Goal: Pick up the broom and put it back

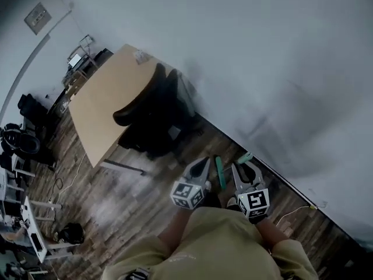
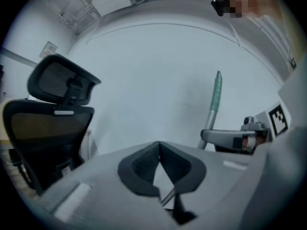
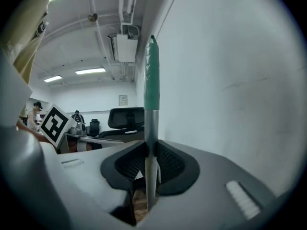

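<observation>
Right gripper (image 3: 150, 150): jaws pinch the broom (image 3: 151, 80) on its bare metal pole, just below the green grip. The pads press the pole from both sides. The pole stands upright in the right gripper view, and the green grip rises above the jaws. The pole's lower part runs down past the jaws, where wood floor (image 1: 116, 197) shows underneath. The broom head is not visible in any view.

The broom sits close beside the white wall (image 1: 262, 69); contact with the wall cannot be told.

Left gripper (image 2: 159, 147): jaws pressed together, tips touching, nothing clamped between the pads. It is held just beside the right gripper, on the person's left, apart from the broom. In the left gripper view the broom stands off to the right with the right gripper's jaws clamped on it.

Head view: both grippers are low in frame in front of the person's tan clothing (image 1: 215, 244), both pointing toward the wall. Small green bits show near the jaw tips, too small to sort out.

A black office chair (image 1: 154, 107) stands near the wall, pushed against the edge of a light wood desk (image 1: 105, 98). A small blurred item lies at the desk's far corner. More furniture and dark clutter sit at the far left, with cables on the floor.
</observation>
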